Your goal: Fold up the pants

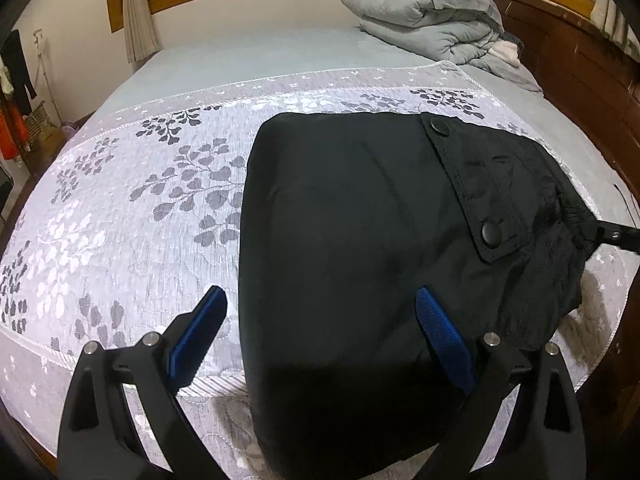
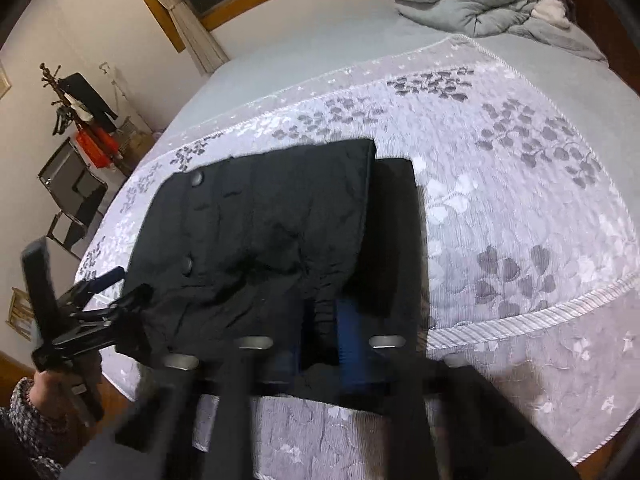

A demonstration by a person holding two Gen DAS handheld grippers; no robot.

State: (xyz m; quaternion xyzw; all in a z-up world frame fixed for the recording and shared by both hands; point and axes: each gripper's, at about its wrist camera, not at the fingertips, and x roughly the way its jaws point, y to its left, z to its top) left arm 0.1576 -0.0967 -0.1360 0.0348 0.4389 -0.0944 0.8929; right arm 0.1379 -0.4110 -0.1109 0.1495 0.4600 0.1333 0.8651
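Right gripper (image 2: 316,340) jaws closed on pants (image 2: 256,236) near edge | left gripper (image 1: 320,332) jaws open, empty | pants folded on bed (image 1: 120,208) | risk: thin pinch slips, fold opens.

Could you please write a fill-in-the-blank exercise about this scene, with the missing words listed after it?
1. The pants lying on the bed are ____ in colour.
2. The pocket flap has ____ round snap buttons.
3. The left gripper has its jaws ____.
4. The grey duvet lies folded near the ____ headboard.

Missing words: black; two; open; wooden
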